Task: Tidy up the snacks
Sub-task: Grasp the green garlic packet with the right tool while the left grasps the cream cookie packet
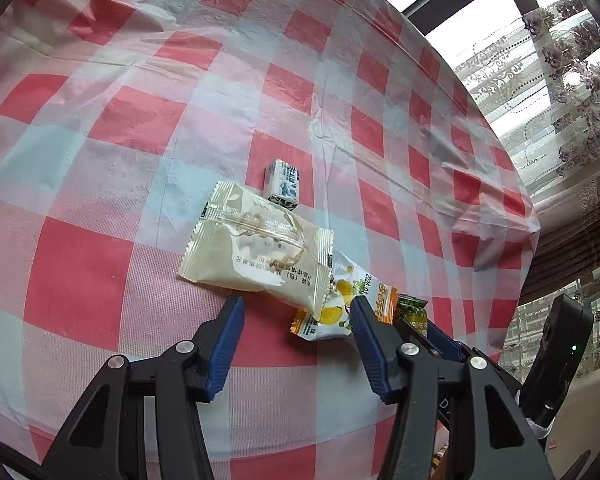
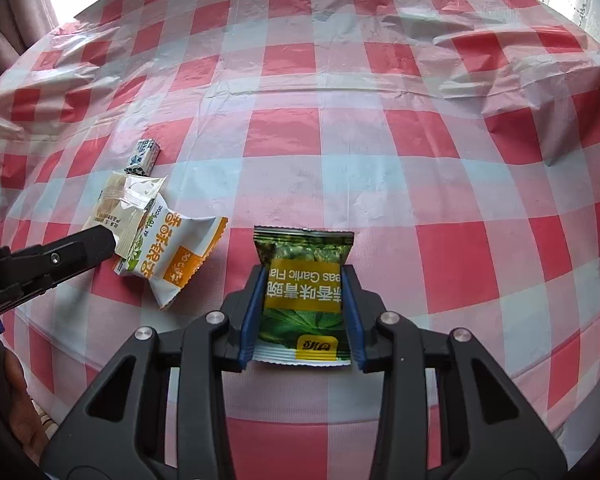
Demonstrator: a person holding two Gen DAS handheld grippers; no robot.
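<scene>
In the right wrist view, my right gripper (image 2: 305,270) is shut on a green garlic-pea packet (image 2: 304,248), its blue pads pressing the packet's two side edges just above the cloth. In the left wrist view, my left gripper (image 1: 298,306) stands open, its tips at the near edge of a beige packet (image 1: 256,252) that partly overlaps a white and orange packet (image 1: 336,312). Neither pad presses on them. A small blue and white candy (image 1: 283,184) lies just beyond. The green packet (image 1: 412,307) peeks out behind the right fingertip. The right wrist view shows the same pile (image 2: 176,252) with one left finger (image 2: 96,242) beside it.
A red and white checked plastic tablecloth (image 2: 380,140) covers the table, wrinkled toward the far edge. The table edge (image 1: 532,216) drops off at the right, with lace curtains (image 1: 560,80) and a window beyond. A hand (image 2: 24,420) shows at the lower left.
</scene>
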